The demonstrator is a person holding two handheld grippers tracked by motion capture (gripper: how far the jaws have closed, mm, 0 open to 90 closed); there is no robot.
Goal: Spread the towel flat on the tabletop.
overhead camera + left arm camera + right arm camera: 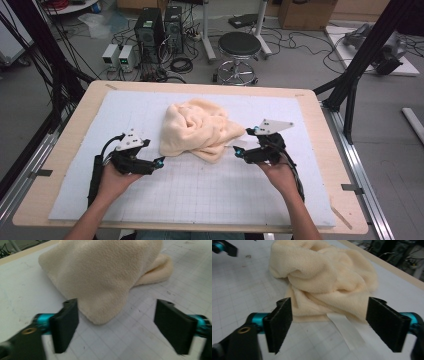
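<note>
On the mat [75,165] sits a crumpled towel [200,127]. At its 8 o'clock, the left claw [161,161] is open. At its 4 o'clock, the right claw [242,142] is open too.

A grey floor [300,60] strewn with black cables is seen beyond the pale wooden table [70,130]. A round black stool on a chrome base [239,47], two black computer towers [159,27] and brown cardboard boxes [305,12] are placed there.
</note>
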